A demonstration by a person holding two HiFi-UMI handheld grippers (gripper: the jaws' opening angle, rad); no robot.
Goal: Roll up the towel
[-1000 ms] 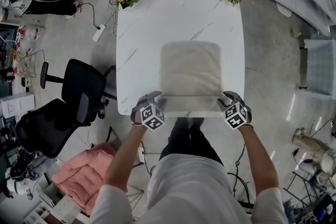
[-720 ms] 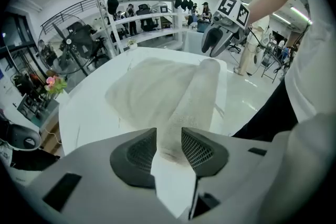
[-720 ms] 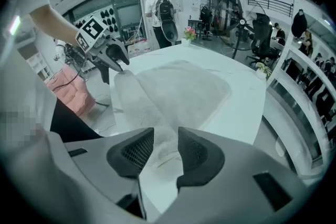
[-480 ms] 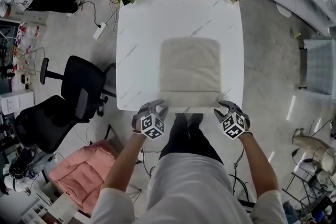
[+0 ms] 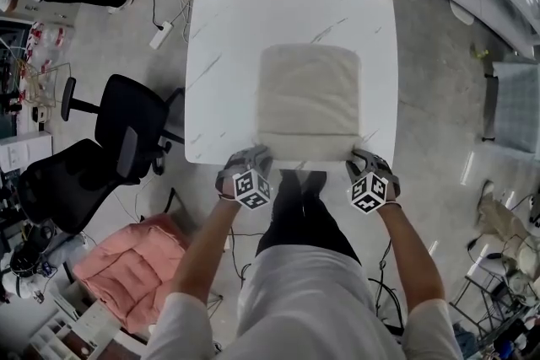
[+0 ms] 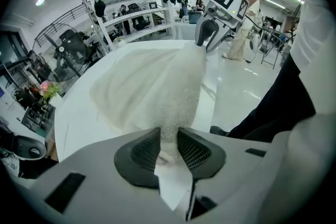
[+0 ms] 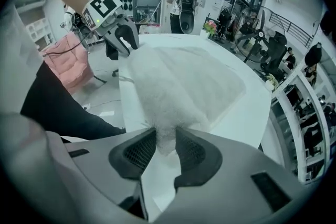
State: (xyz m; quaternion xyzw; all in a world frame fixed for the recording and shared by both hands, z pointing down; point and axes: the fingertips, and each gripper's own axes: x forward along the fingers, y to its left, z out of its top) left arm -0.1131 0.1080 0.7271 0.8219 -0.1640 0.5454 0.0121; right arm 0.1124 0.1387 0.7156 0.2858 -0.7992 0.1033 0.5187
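- The towel point(image 5: 308, 101) lies flat on the white worktop point(image 5: 219, 55), with its near edge along the worktop's near rim.
- The left hand-held gripper point(image 5: 256, 154) and the right hand-held gripper point(image 5: 360, 156) have just been closing, and each now pinches a near corner of the towel between its pads.
- The first turn probably goes best if both corners lift only slightly and tip over together, so the roll starts straight.
- Each bite looks shallow, so a firm pinch seems wise to stop a corner slipping out.

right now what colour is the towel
Cream white, plain towel; clearest in the head view.
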